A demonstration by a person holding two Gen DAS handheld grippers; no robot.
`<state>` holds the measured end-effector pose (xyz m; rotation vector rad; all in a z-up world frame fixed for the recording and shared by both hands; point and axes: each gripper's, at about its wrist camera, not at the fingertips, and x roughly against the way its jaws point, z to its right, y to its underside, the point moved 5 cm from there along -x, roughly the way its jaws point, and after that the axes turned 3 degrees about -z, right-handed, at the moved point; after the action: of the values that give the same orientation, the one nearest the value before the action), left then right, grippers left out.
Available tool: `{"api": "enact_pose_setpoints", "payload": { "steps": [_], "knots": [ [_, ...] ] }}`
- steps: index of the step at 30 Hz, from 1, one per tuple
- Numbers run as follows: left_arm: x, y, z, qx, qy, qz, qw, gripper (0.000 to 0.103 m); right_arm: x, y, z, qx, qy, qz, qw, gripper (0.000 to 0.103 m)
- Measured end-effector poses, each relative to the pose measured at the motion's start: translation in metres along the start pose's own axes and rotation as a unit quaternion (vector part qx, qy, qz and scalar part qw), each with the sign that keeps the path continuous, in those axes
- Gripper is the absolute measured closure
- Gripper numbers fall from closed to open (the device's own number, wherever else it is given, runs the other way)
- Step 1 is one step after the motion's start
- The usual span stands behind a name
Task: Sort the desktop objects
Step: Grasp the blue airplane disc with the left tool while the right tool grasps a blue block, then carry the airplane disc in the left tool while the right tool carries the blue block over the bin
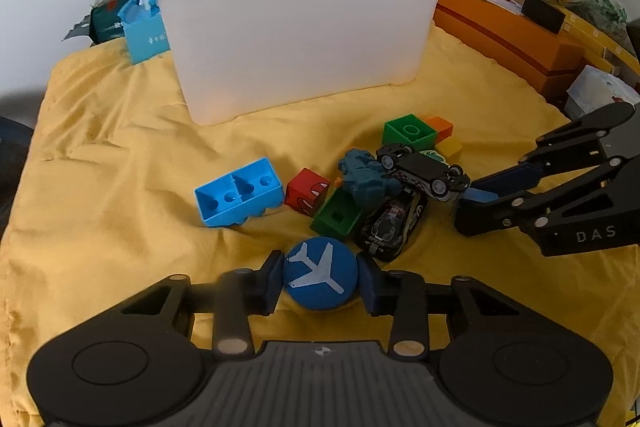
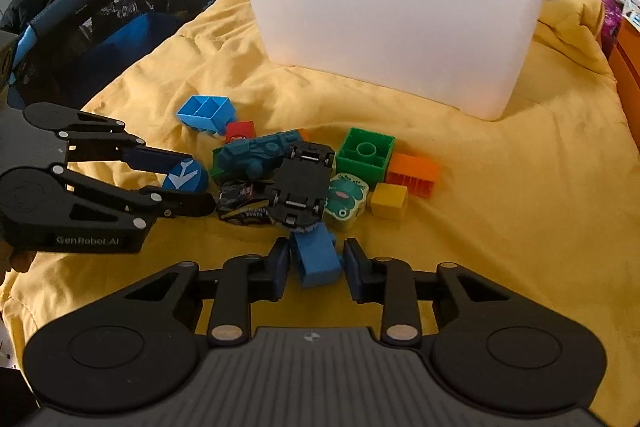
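A round blue disc (image 1: 320, 277) with a white plane on it lies on the yellow cloth (image 1: 120, 167), and my left gripper (image 1: 323, 279) is shut on it, pads against both sides. My right gripper (image 2: 317, 267) is shut on a small blue brick (image 2: 318, 259) at the near edge of the toy pile. From the left wrist it shows as the right gripper (image 1: 466, 205) coming in from the right. The pile holds an upturned black car (image 2: 302, 183), a second black car (image 1: 390, 227), a teal toy vehicle (image 1: 366, 181) and several bricks. The white bin (image 1: 296, 39) stands behind.
A light-blue brick (image 1: 240, 193) and a red cube (image 1: 306, 197) lie left of the pile. Green (image 2: 364, 157), orange (image 2: 414, 173) and yellow (image 2: 390, 201) bricks and a frog tile (image 2: 346, 201) lie right. Orange boxes (image 1: 508, 39) and clutter line the right; a dark bag (image 2: 112, 27) sits far left.
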<state>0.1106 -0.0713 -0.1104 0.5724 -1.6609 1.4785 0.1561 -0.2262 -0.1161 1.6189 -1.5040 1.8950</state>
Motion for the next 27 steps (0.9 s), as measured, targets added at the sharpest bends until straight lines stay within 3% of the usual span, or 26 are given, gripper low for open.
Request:
{"api": "enact_pose_setpoints", "payload": {
  "steps": [10, 21, 27],
  "knots": [
    [0.046, -0.013, -0.017, 0.063, -0.001, 0.038, 0.9973, 0.061, 0.052, -0.001, 0.006, -0.068, -0.018, 0.059, 0.996, 0.07],
    [0.09, -0.093, -0.035, 0.081, -0.018, 0.095, 0.992, 0.061, 0.11, -0.074, 0.023, -0.107, -0.005, 0.155, 0.982, 0.07],
    [0.1, -0.129, -0.046, 0.075, -0.029, 0.098, 0.992, 0.061, 0.126, -0.104, 0.035, -0.109, 0.011, 0.169, 0.98, 0.07]
  ]
}}
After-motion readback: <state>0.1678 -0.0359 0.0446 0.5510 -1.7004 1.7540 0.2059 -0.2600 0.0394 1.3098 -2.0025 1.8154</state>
